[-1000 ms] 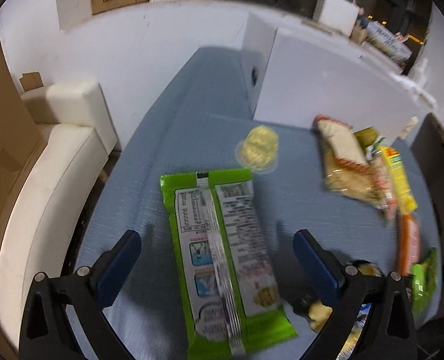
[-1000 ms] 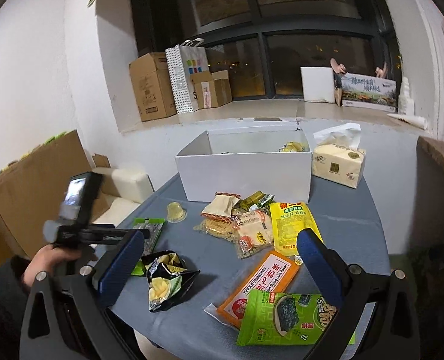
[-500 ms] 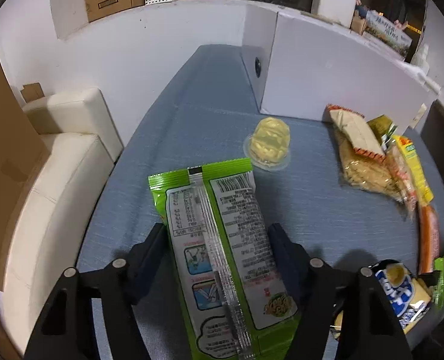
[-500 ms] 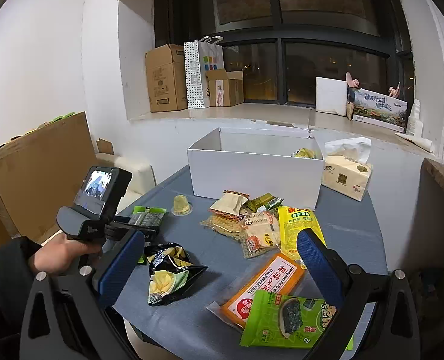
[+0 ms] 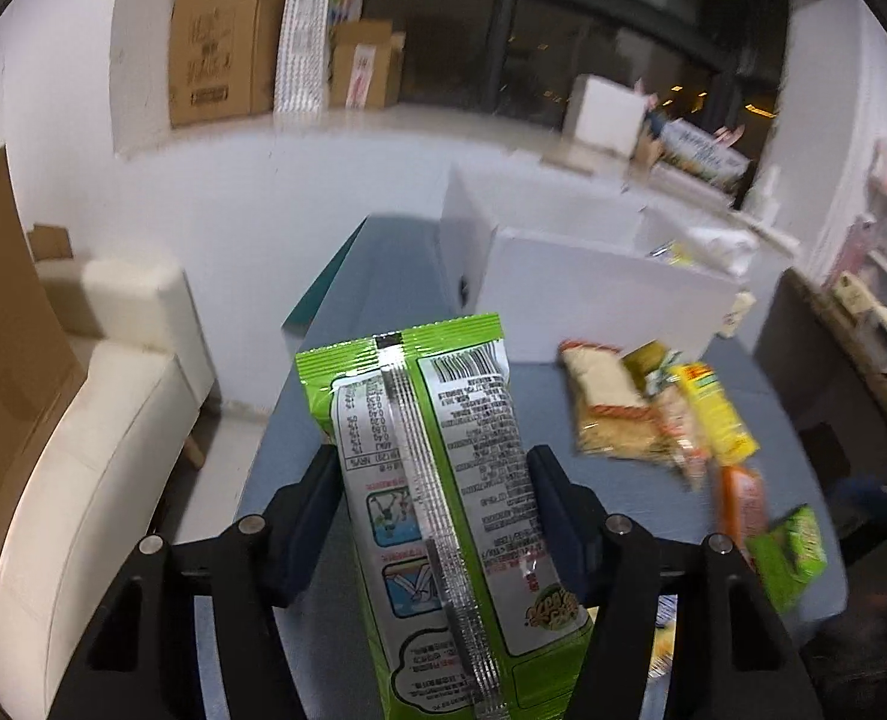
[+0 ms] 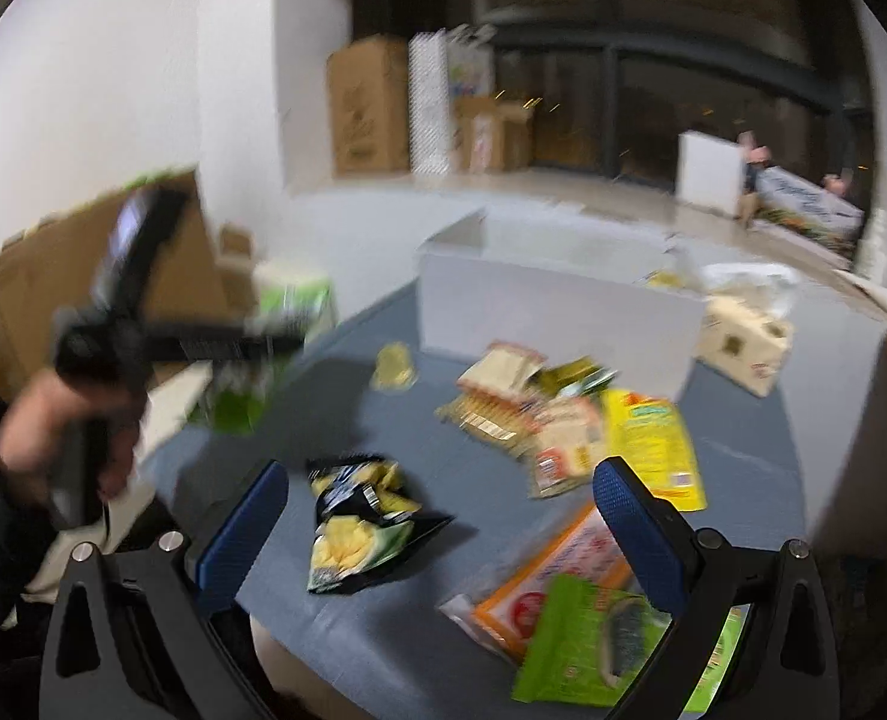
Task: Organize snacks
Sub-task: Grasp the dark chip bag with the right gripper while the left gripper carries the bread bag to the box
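A green snack packet (image 5: 437,480) is clamped between the left tongs (image 5: 437,516), whose jaws have just been closing on it, and is held above the bench (image 5: 383,276) near its left edge. The right tongs (image 6: 437,516) are spread apart, empty, over a crumpled black-and-yellow bag (image 6: 359,522). Little seems to be packed: something yellow is glimpsed in the white box (image 6: 551,312) at the far edge, while most snacks are left scattered in front of it.

My left gripper (image 5: 434,516) clamped on green snack packet (image 5: 437,480), jaws just closed onto it, back side up, barcode visible, packet above blue table (image 5: 395,276). White box (image 5: 599,294) beyond. Snack pile (image 5: 653,414) right.
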